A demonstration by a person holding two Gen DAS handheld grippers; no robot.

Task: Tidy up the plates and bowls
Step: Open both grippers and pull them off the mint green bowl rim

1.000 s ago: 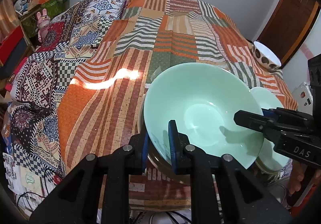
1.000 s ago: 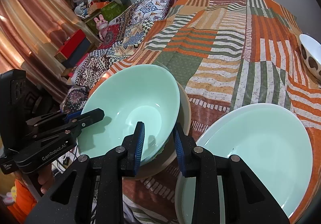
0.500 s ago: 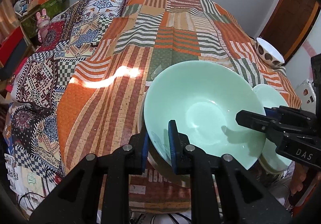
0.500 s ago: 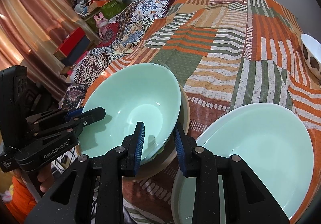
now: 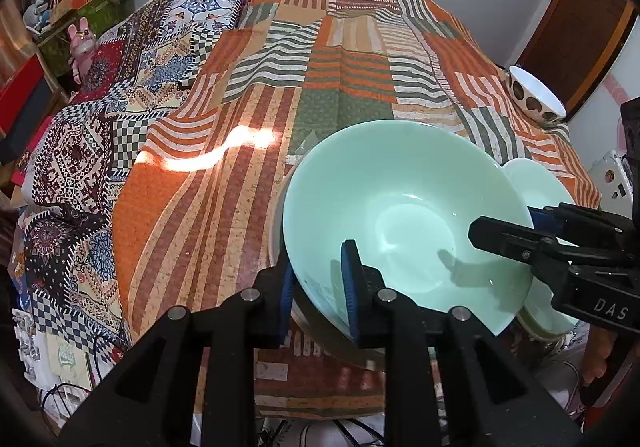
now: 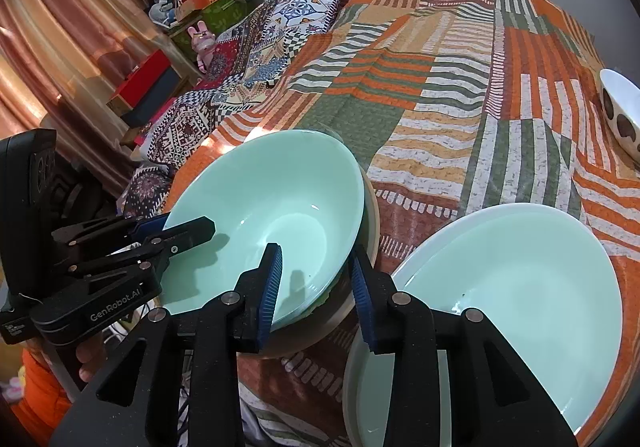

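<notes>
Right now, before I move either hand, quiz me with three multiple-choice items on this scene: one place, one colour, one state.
1. Where is the spotted bowl?
A) at the far right edge of the bedspread
B) on a shelf
C) on the floor

2. What colour is the dish under the large green bowl?
A) red
B) beige
C) black

3. The large green bowl is:
A) upside down
B) full of food
C) upright and empty

Key:
1 A, it stands alone on the striped cloth at the right edge.
2 B, a beige rim shows just below the green one.
3 C, its bare inside faces up.
</notes>
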